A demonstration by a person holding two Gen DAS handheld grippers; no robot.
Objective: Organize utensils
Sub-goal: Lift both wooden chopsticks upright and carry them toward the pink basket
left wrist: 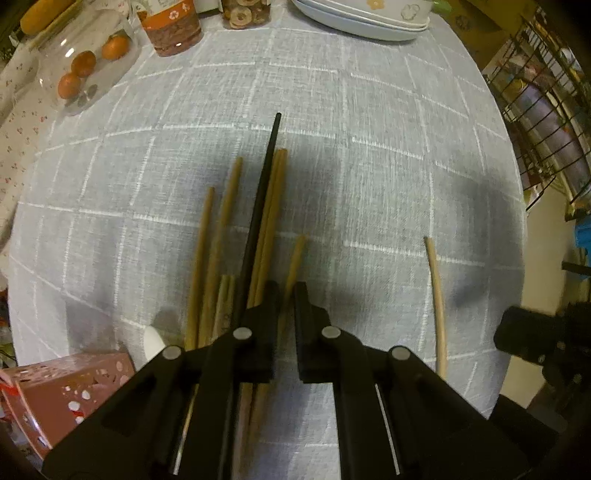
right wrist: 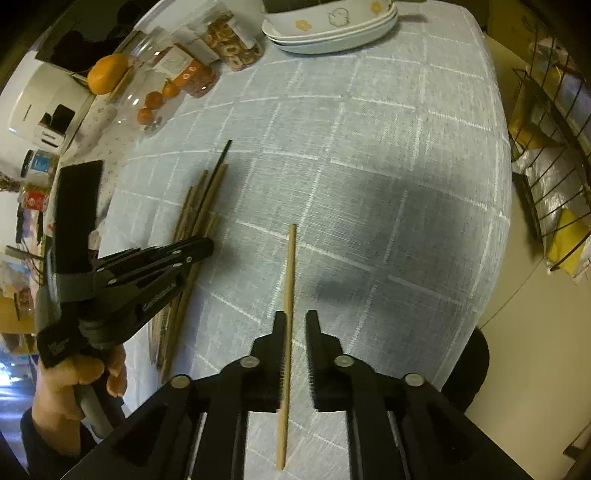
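Observation:
Several wooden chopsticks [left wrist: 218, 236] and one black chopstick [left wrist: 258, 210] lie bunched on the grey checked tablecloth [left wrist: 369, 166]. My left gripper [left wrist: 286, 291] is open and hovers low over the bunch, with one chopstick tip between its fingers. The bunch [right wrist: 201, 210] and the left gripper [right wrist: 207, 245] also show in the right wrist view. A single pale chopstick [right wrist: 290, 295] lies apart on the tablecloth [right wrist: 369, 184]. My right gripper [right wrist: 295, 319] is open around it, not closed on it. The same chopstick [left wrist: 437, 299] shows in the left wrist view.
A pink patterned holder [left wrist: 62, 391] lies at the near left. Stacked white dishes [right wrist: 328, 26], jars of snacks [right wrist: 229, 40] and a clear container with oranges [right wrist: 151, 99] stand at the far edge. A wire rack [right wrist: 554, 166] stands past the table's right edge.

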